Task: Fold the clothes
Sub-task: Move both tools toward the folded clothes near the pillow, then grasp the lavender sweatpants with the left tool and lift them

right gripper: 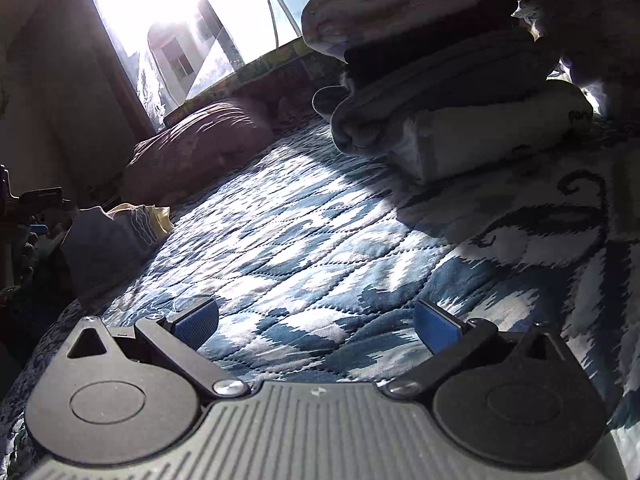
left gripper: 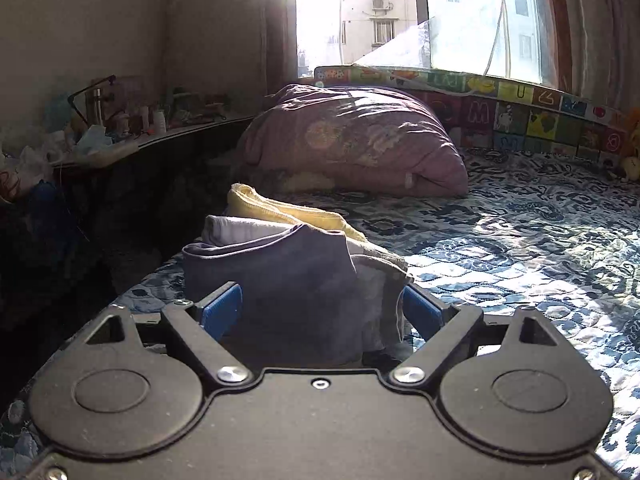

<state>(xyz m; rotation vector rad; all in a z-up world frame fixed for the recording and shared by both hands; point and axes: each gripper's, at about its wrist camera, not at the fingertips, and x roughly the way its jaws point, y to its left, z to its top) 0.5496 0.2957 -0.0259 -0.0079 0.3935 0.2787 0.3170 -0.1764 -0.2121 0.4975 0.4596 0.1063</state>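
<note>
Left claw wide around folded clothes.

A home bedroom: quilted bed, pink duvet, cluttered side table, sunlit window.

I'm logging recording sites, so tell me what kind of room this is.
Most likely a home bedroom. There is a bed with a blue patterned quilt, a pink duvet bundled by the window, and a stack of folded clothes on the bed.
</note>
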